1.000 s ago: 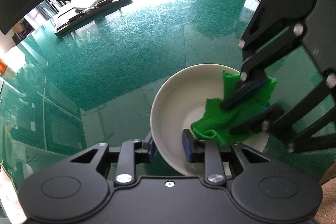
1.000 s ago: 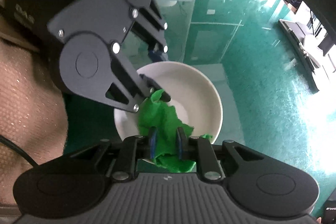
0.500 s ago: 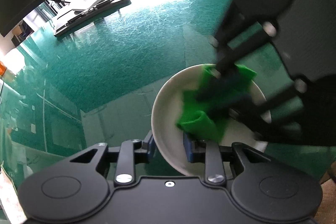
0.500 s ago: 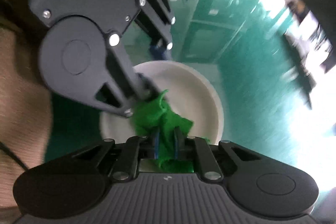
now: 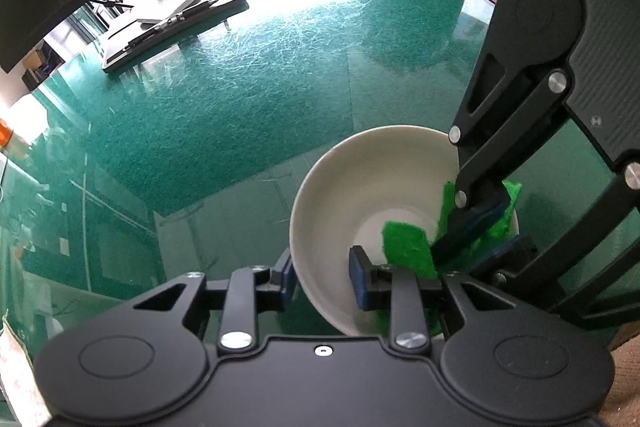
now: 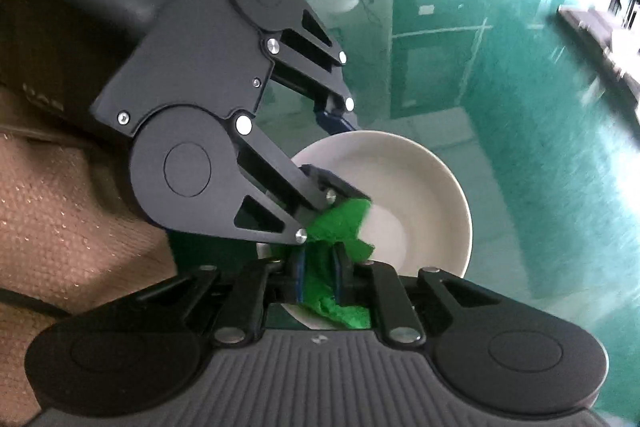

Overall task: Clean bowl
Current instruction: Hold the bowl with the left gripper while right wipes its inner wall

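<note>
Over on the left, the left tongs (image 5: 322, 277) are clamped on the near rim of the white bowl (image 5: 348, 187), one blue pad outside the wall and one inside, pinning it in place on the green glass tabletop (image 5: 240, 99). Nothing loose there, that grip looks firm from here. Moving across to the right, the right tongs (image 6: 318, 271) are squeezed tight on a bright green cloth (image 6: 340, 227), which bunches up between the blue pads and spills out both above and below them. In the left wrist view that cloth (image 5: 408, 247) sits low in the bowl's right half, draped from the floor of the bowl up the right-hand wall and over the rim. So here's what matters: the cloth lies to the right of the steadying tongs, and the bowl's far and left inner wall is bare, open and unswept ahead of it. I'd say the wipe has to travel leftward and away across that curve, with the right hand doing all the work while the left simply anchors. The right view is blurry, so finer detail is lost.
</note>
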A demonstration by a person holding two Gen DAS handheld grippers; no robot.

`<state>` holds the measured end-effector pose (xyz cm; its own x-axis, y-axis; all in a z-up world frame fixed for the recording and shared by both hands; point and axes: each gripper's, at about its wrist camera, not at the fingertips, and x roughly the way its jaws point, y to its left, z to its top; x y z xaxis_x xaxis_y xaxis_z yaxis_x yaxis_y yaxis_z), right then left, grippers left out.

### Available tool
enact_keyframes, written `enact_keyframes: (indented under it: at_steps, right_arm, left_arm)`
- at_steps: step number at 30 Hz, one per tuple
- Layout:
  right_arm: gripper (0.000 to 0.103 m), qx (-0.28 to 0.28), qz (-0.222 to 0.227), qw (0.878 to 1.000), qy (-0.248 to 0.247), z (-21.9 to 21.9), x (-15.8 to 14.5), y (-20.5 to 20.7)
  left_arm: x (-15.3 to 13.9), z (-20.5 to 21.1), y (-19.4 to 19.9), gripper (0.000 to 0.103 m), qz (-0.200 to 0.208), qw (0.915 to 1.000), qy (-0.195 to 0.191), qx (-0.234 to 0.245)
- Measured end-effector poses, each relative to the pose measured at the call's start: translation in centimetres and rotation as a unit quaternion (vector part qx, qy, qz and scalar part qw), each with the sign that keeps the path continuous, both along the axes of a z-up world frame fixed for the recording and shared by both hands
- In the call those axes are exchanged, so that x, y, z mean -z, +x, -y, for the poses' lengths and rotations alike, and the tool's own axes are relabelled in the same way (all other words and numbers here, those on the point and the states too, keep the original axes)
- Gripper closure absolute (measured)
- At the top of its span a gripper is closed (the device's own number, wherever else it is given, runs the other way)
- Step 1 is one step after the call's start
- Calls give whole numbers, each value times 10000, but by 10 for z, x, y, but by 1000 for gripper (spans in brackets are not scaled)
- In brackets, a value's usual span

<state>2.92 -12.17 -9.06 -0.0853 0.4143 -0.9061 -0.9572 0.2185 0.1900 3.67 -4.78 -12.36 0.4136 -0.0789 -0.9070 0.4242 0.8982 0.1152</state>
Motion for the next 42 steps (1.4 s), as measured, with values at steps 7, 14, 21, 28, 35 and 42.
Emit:
enact_keyframes:
  at_steps: [7, 14, 21, 28, 35, 42]
  right_arm:
    - [89, -347, 1961, 9795, -316, -11, 5, -12]
    - [87, -368, 1149, 9917, -436, -12, 8, -12]
    - [88, -318, 674, 9968, -273, -7, 5, -9]
    - [89, -608, 1964, 9786, -83, -20, 7, -12]
    - [92, -1452, 2444, 9587, 16, -12, 15, -26]
    - [93, -1632, 2903, 9428, 147, -20, 17, -35]
  left_arm:
    - [0, 3, 0, 74, 9, 10000, 8, 59]
    - [0, 4, -2, 74, 2, 10000, 16, 76]
    - [-1, 3, -1, 74, -16, 10000, 14, 77]
    - [-1, 5, -2, 74, -16, 10000, 21, 91]
    - [-1, 4, -2, 74, -14, 10000, 6, 86]
    - [-1, 5, -2, 74, -6, 10000, 24, 89]
